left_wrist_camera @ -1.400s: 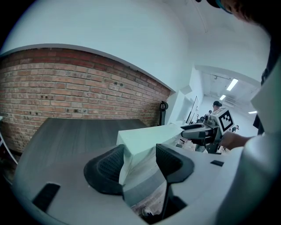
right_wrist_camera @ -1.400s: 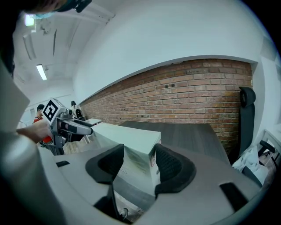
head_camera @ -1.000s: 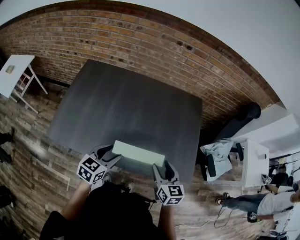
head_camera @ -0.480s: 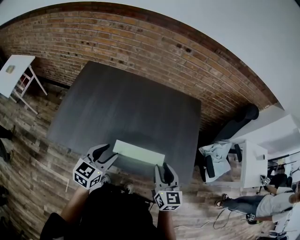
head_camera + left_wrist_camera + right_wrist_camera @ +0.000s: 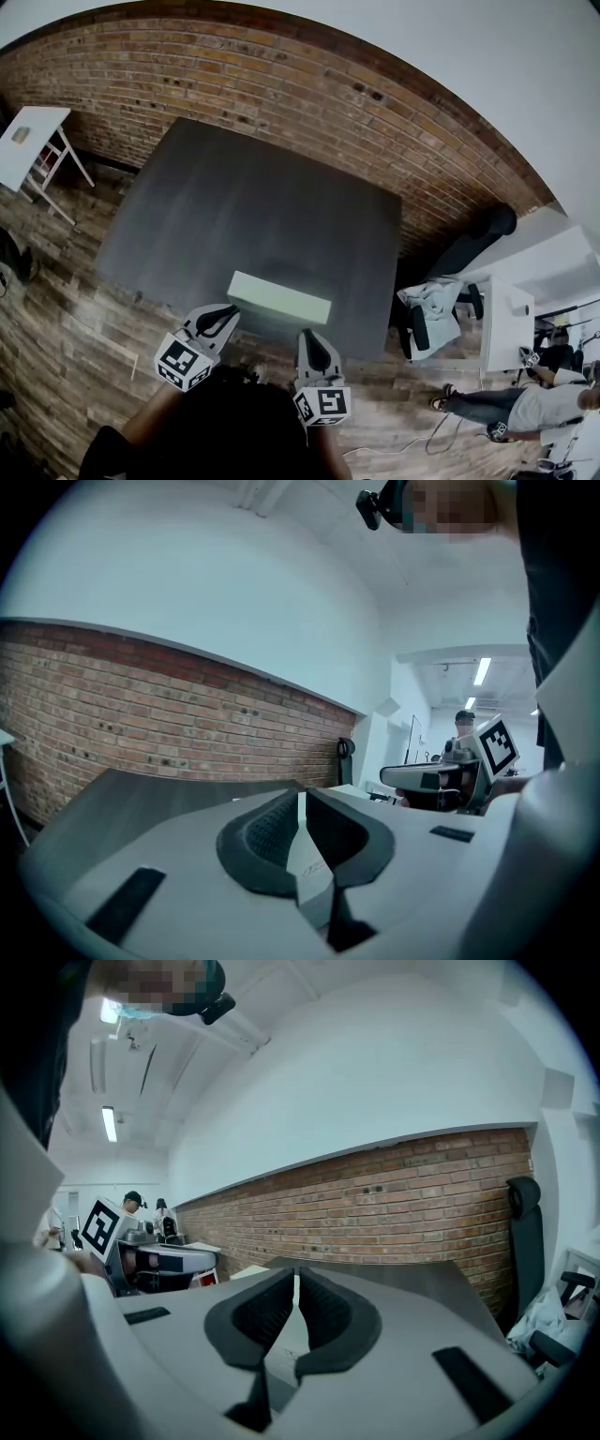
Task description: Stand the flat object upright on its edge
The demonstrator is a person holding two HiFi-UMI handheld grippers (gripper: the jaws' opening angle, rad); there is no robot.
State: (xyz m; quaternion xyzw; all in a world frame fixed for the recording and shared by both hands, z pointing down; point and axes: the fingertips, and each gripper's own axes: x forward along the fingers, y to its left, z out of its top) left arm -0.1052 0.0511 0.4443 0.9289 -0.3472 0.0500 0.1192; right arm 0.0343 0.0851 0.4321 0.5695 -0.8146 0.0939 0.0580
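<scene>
Flat object (image 5: 278, 298), pale and long, sits at the near edge of the dark table (image 5: 253, 206), between my two tongs, and looks tipped up along its near side. My left tongs (image 5: 227, 315) meet its near left corner and my right tongs (image 5: 307, 337) its near right corner. Both pairs have just been closing and now stand all but together, with only a thin slit left and nothing I can make out pinched inside.

left gripper (image 5: 226, 316), right gripper (image 5: 309, 337): fingers newly together
</scene>
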